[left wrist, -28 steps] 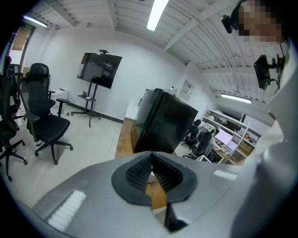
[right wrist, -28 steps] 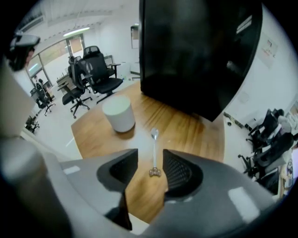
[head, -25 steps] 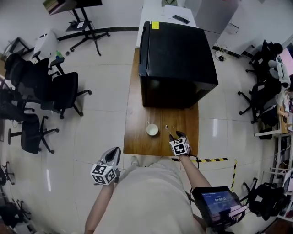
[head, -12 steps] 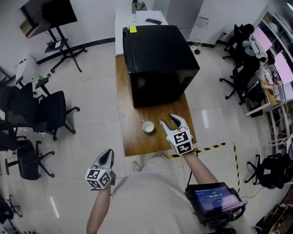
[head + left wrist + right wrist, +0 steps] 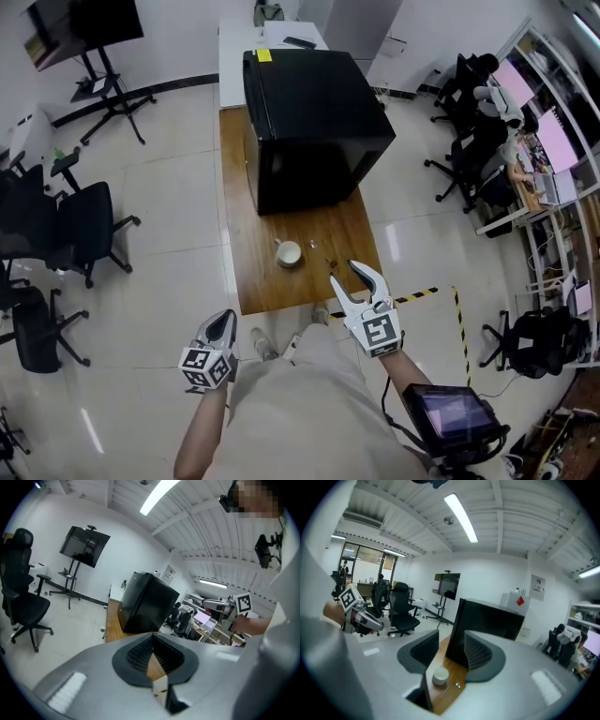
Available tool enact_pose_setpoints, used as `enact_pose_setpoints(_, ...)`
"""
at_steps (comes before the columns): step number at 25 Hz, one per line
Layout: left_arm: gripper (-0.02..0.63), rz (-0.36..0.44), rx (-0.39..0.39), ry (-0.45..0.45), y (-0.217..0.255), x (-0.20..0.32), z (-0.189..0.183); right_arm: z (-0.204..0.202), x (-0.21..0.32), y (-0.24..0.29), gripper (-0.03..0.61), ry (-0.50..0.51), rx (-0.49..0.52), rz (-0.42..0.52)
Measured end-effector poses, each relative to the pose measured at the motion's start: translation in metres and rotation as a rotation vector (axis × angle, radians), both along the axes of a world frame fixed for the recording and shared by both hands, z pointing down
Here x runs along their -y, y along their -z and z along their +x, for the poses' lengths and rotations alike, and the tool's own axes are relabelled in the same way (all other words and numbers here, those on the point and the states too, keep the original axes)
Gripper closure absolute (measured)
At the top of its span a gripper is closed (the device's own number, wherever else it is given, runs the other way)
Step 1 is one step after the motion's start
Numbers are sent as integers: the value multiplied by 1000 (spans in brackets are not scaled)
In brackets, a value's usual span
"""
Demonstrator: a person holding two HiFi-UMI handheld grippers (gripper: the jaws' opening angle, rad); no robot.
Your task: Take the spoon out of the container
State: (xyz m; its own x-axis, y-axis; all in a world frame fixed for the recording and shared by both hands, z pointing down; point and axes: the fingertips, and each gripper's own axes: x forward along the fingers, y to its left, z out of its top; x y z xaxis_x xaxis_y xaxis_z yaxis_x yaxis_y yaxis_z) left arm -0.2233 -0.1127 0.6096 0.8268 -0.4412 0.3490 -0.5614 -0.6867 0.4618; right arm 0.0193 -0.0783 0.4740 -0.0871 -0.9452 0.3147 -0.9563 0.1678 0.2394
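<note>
Our right gripper [image 5: 343, 274] has drawn back from the wooden desk [image 5: 251, 281] since a second ago, its jaws spread with nothing between them. The small metal spoon [image 5: 457, 685] now lies on the desk just beside the white round container [image 5: 288, 252], so we judge the task done. Our left gripper [image 5: 225, 321] hangs off the desk, pressed together. We count one spoon, one container and two grippers.

Glossy white tile floor [image 5: 169, 216] below me. Narrow wooden table [image 5: 253, 277] ahead, big black cabinet [image 5: 314, 122] on its far end, white desk [image 5: 242, 42] behind. Black office chairs [image 5: 84, 225] to my left, screen on stand [image 5: 84, 23] far-left. Ceiling strip light [image 5: 461, 517] lit.
</note>
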Motion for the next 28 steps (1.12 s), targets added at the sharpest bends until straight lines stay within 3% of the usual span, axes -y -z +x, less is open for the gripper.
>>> enact_pose_setpoints(3, 624, -16, -3, -19, -11, -9, 9, -3, -19, -8, 410, 12, 29, -6)
enact_pose_setpoints(7, 624, 20, 14, -45, -3, -21, 25, 12, -42, -20, 410, 3, 59, -18)
enact_pose_setpoints(14, 624, 36, 68, -36, 3, -43, 53, 43, -78, -12, 428, -13, 141, 86)
enact_pose_setpoints(18, 624, 47, 72, -14, 21, -66, 82, 62, -103, -15, 443, -6, 174, 87)
enact_pose_setpoints(28, 624, 95, 102, -24, 42, -161, 150, 92, -175, 13, 445, 81, 277, 163)
